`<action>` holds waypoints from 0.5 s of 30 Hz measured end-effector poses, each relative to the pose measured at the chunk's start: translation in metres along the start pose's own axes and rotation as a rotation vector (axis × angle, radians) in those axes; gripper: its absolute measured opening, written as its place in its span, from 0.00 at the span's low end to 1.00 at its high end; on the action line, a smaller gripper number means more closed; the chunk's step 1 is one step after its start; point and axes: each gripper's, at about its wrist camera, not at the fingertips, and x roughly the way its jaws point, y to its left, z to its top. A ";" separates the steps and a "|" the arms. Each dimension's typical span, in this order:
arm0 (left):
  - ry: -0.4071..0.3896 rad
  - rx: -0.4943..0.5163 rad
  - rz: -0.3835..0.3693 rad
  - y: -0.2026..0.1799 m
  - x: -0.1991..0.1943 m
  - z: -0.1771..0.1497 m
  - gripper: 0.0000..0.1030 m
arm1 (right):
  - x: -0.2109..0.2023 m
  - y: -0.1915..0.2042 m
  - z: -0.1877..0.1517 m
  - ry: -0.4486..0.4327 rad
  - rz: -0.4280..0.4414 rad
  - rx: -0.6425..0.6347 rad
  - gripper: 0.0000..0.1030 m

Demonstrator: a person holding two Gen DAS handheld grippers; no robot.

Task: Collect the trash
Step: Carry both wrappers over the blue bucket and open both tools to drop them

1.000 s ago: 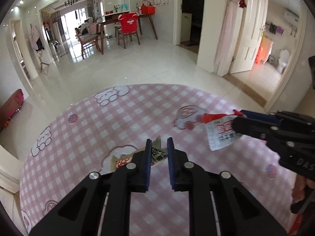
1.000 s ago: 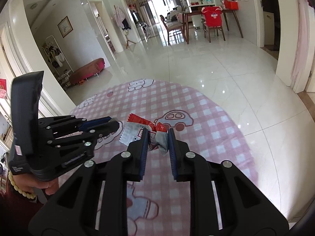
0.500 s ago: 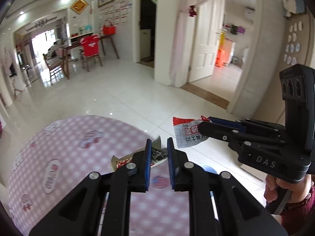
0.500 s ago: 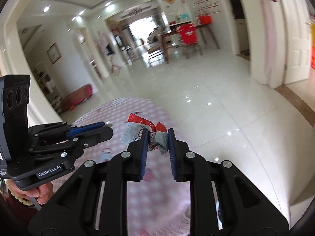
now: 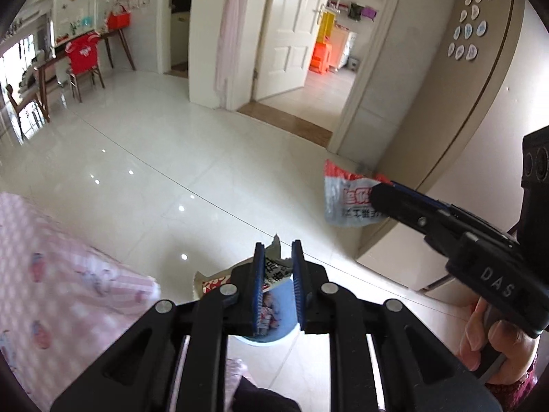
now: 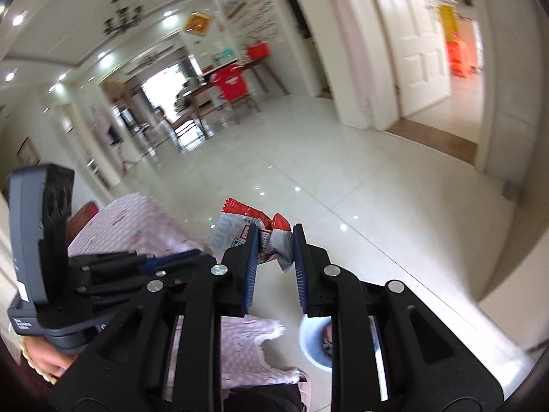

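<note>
Two snack wrappers are being carried to the blue bin (image 5: 274,329) on the floor. A torn wrapper (image 5: 274,271) is being pinched by the left gripper (image 5: 278,250) right above the bin. A red and white wrapper (image 6: 264,237) is being squeezed by the right gripper (image 6: 274,240) near the bin. Next, each wrapper is likely to be let go over the bin.

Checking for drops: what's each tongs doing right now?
Left tongs: shut on a torn wrapper.
Right tongs: shut on a red-and-white wrapper.
</note>
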 end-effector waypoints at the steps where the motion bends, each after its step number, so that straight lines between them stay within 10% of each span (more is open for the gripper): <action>1: 0.011 0.001 -0.004 -0.005 0.011 0.001 0.16 | 0.000 -0.011 -0.002 -0.002 -0.011 0.025 0.19; 4: 0.041 -0.014 -0.001 -0.014 0.036 0.003 0.32 | 0.003 -0.032 -0.004 0.005 -0.033 0.059 0.19; 6: 0.058 -0.044 0.014 -0.018 0.049 0.003 0.67 | 0.007 -0.041 -0.006 0.018 -0.034 0.077 0.19; 15: 0.081 -0.071 0.111 -0.010 0.061 -0.005 0.71 | 0.020 -0.059 -0.023 0.069 -0.016 0.099 0.19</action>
